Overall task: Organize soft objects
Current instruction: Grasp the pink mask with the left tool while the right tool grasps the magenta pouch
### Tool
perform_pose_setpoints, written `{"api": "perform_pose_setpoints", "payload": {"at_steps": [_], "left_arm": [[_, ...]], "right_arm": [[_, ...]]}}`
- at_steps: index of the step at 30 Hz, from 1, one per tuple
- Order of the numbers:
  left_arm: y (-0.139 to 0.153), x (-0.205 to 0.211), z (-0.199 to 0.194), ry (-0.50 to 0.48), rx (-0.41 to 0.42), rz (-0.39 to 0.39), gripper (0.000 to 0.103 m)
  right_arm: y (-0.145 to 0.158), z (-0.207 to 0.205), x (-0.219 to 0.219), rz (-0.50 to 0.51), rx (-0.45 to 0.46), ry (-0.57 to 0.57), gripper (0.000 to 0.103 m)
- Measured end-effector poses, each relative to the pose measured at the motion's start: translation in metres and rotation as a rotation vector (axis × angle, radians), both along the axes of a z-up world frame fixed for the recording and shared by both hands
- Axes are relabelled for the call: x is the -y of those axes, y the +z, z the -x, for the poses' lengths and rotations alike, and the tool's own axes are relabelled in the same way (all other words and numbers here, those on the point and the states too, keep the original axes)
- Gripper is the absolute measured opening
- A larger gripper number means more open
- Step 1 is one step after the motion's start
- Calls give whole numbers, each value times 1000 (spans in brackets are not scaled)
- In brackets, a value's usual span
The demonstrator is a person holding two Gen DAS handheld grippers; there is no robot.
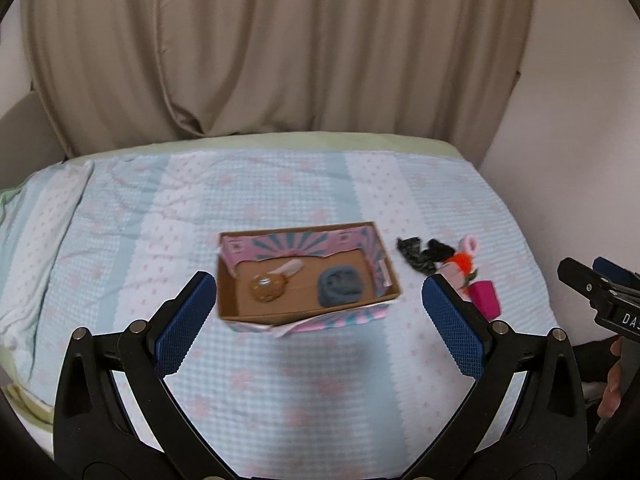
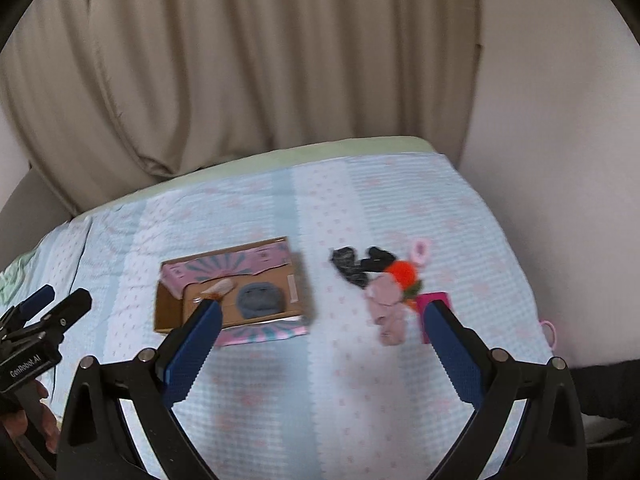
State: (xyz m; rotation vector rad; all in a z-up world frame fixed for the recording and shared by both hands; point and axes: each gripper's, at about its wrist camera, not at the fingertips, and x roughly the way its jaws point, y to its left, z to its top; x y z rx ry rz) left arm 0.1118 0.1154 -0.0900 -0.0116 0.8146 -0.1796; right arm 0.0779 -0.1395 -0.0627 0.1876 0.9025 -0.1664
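An open cardboard box [image 1: 386, 268] with pink and teal print lies on the bed; it also shows in the right wrist view [image 2: 168, 312]. Inside lie a brown round soft toy [image 1: 267, 287] and a grey soft lump [image 1: 339, 286], the lump also in the right wrist view [image 2: 260, 300]. Right of the box lies a pile: black fabric [image 2: 356, 266], an orange pompom [image 2: 402, 271], a dusty pink plush [image 2: 386, 308] and a magenta block [image 2: 434, 300]. My left gripper [image 1: 320, 300] is open and empty above the bed before the box. My right gripper [image 2: 320, 328] is open and empty.
The bed has a light blue and white quilt [image 1: 280, 200] with pink flowers. A beige curtain [image 1: 280, 40] hangs behind it, with a wall [image 2: 560, 120] to the right. A pink ring [image 2: 550, 330] lies at the bed's right edge.
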Motion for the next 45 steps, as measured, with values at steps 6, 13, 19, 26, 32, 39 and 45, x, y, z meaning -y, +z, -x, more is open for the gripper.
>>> {"api": "perform_pose_setpoints", "payload": {"at_steps": [6, 13, 19, 26, 32, 39, 45], "left_arm": [[-4, 66, 4, 8, -9, 44, 102], [-30, 157, -3, 16, -68, 50, 102], [-75, 218, -22, 9, -152, 53, 102], [-149, 268, -52, -54, -279, -9, 102], [-216, 300, -80, -122, -368, -48, 102], [-293, 328, -114, -187, -423, -68, 100], [-342, 341, -134, -225, -452, -86, 93]], "right_arm": [[-6, 12, 70, -8, -5, 2, 100], [-27, 9, 150, -39, -54, 41, 100], [-62, -8, 197, -64, -130, 82, 100], [-122, -32, 230, -139, -231, 70, 100], [-179, -55, 246, -199, -313, 32, 100], [-253, -86, 250, -245, -391, -8, 100], [-304, -104, 248, -280, -467, -36, 100]]}}
